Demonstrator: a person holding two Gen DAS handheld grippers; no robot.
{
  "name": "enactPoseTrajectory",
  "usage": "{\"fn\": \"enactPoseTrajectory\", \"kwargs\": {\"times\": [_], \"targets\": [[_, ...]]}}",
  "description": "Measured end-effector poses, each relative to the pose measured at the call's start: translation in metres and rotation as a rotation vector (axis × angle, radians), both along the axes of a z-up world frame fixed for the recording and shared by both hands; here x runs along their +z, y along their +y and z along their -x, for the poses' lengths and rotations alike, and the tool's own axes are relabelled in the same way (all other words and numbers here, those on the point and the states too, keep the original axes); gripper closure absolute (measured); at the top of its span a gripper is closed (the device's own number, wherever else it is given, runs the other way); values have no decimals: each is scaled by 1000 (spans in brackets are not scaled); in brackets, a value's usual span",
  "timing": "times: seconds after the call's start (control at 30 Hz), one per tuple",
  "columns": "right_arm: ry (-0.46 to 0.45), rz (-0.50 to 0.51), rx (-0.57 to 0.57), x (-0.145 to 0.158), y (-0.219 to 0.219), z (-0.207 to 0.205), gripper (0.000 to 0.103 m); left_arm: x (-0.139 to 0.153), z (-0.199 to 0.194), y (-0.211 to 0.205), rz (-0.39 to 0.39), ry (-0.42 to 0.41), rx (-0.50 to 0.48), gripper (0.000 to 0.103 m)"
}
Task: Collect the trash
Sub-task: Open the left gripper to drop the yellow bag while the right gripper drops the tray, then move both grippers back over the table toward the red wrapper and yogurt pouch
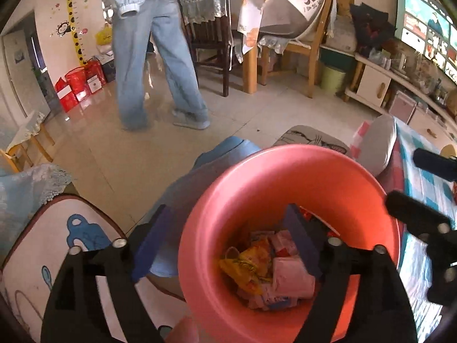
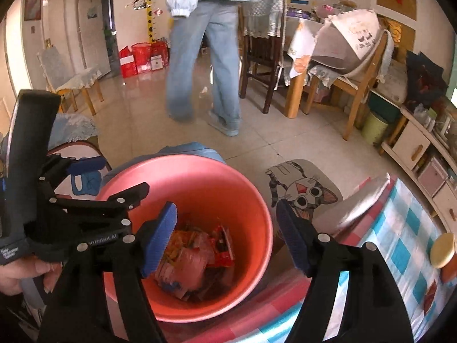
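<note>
Both tongs (image 1: 225,240) (image 2: 225,237) gape over pink bin (image 2: 251,200) beside checkered tablecloth (image 2: 400,228).

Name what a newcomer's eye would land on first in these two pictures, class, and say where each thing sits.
First, the pink bin in the lower middle, with crumpled wrappers at its bottom. Both hand-held grippers hang open over it: the left hand-held gripper and the right hand-held gripper. Behind, a person in jeans walks across the tiled floor.

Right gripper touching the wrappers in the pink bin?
Apart. The right wrist view shows the right gripper open and empty above the pink bin, with the wrappers lying well below on the bin's bottom.
</note>
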State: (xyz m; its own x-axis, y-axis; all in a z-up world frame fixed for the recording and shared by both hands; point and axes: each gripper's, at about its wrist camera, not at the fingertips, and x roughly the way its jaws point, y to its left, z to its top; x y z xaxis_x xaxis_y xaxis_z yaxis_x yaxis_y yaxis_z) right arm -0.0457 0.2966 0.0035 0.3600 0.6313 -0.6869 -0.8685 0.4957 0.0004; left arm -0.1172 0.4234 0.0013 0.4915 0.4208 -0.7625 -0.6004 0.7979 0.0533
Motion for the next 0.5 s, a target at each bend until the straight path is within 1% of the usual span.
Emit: {"fn": "enactPoseTrajectory", "kwargs": {"times": [0.07,0.17,0.27,0.37,0.43,0.5], "targets": [[14,-12,-19,3,-14,-2,29,1,-3,-3,-2,11,-4,9],[12,-29,-42,9,-39,-4,25,8,-3,-11,-26,11,-5,9],[-3,-58,-90,15,-85,-5,22,25,-5,-30,-60,-11,-25,9],[-15,-90,-200,17,-160,-13,17,47,-13,-63,-93,-54,-81,9],[-25,-93,-285,13,-214,-22,12,59,-30,-101,-92,-73,-153,9],[-51,-67,-400,4,-279,-32,11,64,-49,-137,-82,-80,-232,8]]}}
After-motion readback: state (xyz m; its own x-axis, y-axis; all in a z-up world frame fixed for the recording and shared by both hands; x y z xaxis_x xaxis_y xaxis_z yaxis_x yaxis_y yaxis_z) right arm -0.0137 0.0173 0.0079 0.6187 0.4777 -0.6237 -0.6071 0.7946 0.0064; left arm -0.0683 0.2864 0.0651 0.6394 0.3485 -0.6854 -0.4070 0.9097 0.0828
